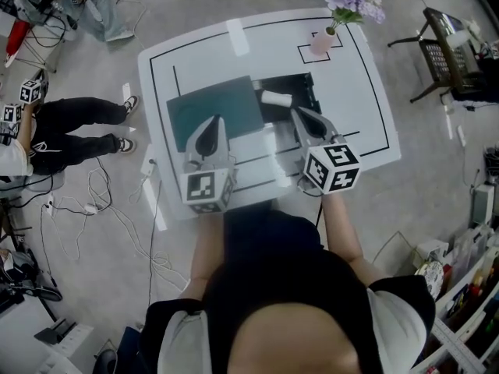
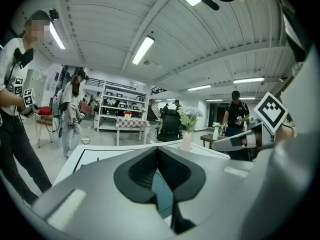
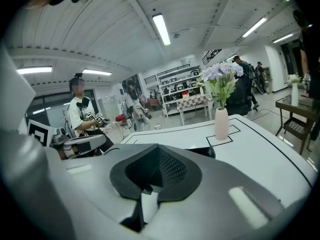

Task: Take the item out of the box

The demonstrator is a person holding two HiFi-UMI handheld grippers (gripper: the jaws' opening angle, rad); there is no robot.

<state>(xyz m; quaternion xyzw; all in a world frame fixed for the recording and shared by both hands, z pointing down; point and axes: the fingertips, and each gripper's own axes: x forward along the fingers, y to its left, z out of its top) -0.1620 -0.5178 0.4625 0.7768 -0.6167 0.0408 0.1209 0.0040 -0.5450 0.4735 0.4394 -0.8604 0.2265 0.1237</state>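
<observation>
While both grippers hover over the near half of the desk (image 1: 366,123), nothing has been lifted from the box yet.

Furthest left on the desk lies a dark green panel (image 1: 218,106), flat, probably the box's lid folded aside. The left gripper (image 1: 213,123) sits over the panel's near edge. Its fingers (image 2: 145,166) meet at the tips and hold nothing, with only the green surface showing beneath them.

Next comes the black box (image 1: 302,84), open at the top and set just right of the panel. The white item (image 1: 274,98) lies inside it at the left end. It looks like a short roll or cup on its side, with its long axis running roughly across the desk, left to right.

The right gripper (image 1: 296,113) is right of the item, at the box's near edge. Its fingers (image 3: 172,171) are also pressed together and empty.

The item lies just beyond the right fingers and a little to their left, while the left fingers are further from it, across the panel. I judge the right hand the nearer one. Its fingers would need to open, swing slightly left and dip into the box, closing across the item's short width.

A vase (image 1: 320,42) of flowers stands well behind the box, clear of that path.
</observation>
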